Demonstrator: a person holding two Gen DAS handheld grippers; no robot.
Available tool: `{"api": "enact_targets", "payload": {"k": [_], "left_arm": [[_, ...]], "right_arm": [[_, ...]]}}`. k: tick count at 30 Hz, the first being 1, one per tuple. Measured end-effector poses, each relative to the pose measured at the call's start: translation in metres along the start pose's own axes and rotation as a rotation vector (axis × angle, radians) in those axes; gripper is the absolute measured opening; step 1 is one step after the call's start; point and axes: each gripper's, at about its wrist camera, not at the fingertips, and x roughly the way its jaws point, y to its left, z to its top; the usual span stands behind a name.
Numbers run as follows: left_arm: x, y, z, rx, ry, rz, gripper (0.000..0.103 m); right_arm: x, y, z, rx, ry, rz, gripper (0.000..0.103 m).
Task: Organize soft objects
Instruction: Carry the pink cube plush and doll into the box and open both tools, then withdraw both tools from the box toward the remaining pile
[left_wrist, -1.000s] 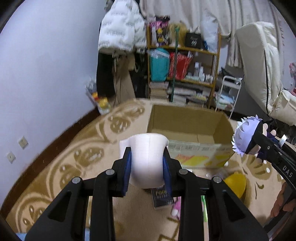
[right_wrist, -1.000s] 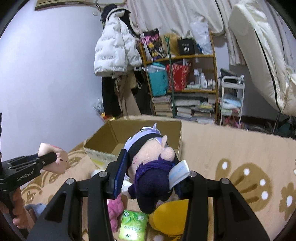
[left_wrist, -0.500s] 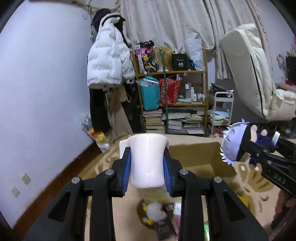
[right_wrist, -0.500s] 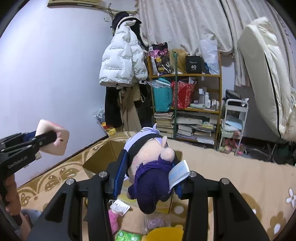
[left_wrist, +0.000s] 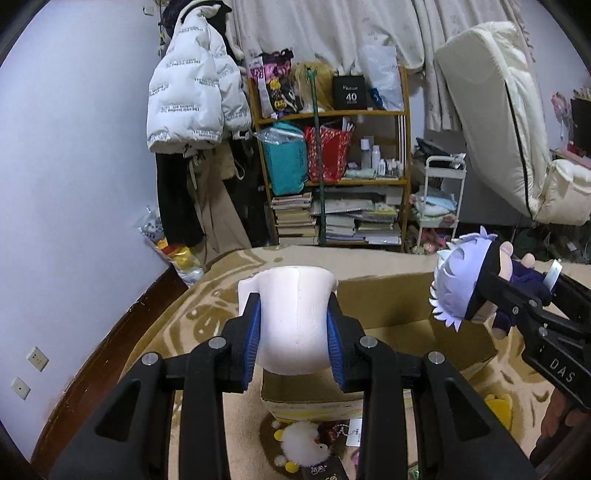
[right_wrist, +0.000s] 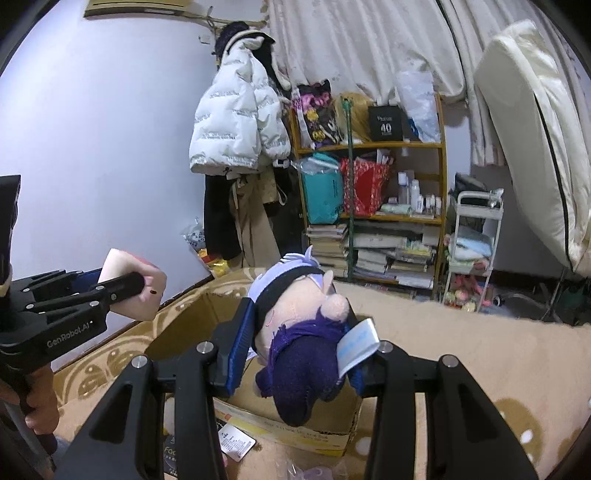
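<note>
You have a soft thing pinched in each tool, and both hang above the open cardboard box (left_wrist: 391, 295), which reads as the place they are meant to go. In the centre of the left wrist view, your left gripper (left_wrist: 293, 341) squeezes a pale pink foam piece (left_wrist: 293, 317) between its blue pads (left_wrist: 252, 339); the foam bulges out above the jaws, so the grip is firm and the piece gives easily. In the centre of the right wrist view, your right gripper (right_wrist: 299, 350) clamps a plush doll (right_wrist: 303, 332) with pale lilac hair, a black band over its face and a dark purple body, its white tag sticking out on the right side. The doll hangs body-down over the near wall of the box, so letting go there would probably drop it inside; the foam piece sits further toward the box's near left corner and may need carrying forward first.

Below the box, at the bottom of the left view, a white fluffy toy (left_wrist: 303, 441) and other small items lie on the beige patterned rug (left_wrist: 162, 332), not yet sorted.

Beyond the rug, a wooden shelf (left_wrist: 332, 118) crammed with bags and books stands at upper centre, a white puffer jacket (left_wrist: 192, 99) hangs at upper left, and a cream mattress (left_wrist: 495, 122) leans at upper right.
</note>
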Motion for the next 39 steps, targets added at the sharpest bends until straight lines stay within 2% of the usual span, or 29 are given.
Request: {"api": "enact_targets", "payload": {"k": [15, 18, 20, 22, 25, 26, 29, 35, 38, 39], "left_arm": [[0.050, -0.008, -0.030, -0.039, 0.154, -0.062, 0.035], [0.053, -0.007, -0.030, -0.041, 0.166, -0.057, 0.040], [0.052, -0.006, -0.031, -0.039, 0.164, -0.031, 0.053], [0.046, -0.003, -0.030, -0.038, 0.132, -0.024, 0.059], [0.045, -0.002, -0.028, -0.037, 0.134, -0.021, 0.070], [0.044, -0.001, -0.028, -0.045, 0.137, -0.018, 0.077], [0.044, 0.002, -0.030, -0.066, 0.138, -0.015, 0.090], [0.041, 0.009, -0.032, -0.104, 0.167, -0.003, 0.098], [0.034, 0.012, -0.033, -0.102, 0.168, -0.002, 0.099], [0.029, 0.014, -0.033, -0.103, 0.163, 0.000, 0.099]], "right_arm": [[0.036, -0.021, -0.020, 0.039, 0.095, 0.013, 0.049], [0.037, -0.024, -0.022, 0.050, 0.096, 0.024, 0.049], [0.037, -0.024, -0.022, 0.045, 0.098, 0.025, 0.049], [0.037, -0.024, -0.022, 0.047, 0.099, 0.022, 0.049], [0.037, -0.024, -0.022, 0.049, 0.102, 0.028, 0.050], [0.037, -0.024, -0.022, 0.047, 0.102, 0.026, 0.053], [0.035, -0.026, -0.025, 0.070, 0.097, 0.022, 0.055], [0.024, -0.022, -0.031, 0.039, 0.099, 0.016, 0.068], [0.017, -0.022, -0.027, 0.045, 0.087, 0.016, 0.085], [0.014, -0.021, -0.026, 0.046, 0.081, 0.012, 0.087]]}}
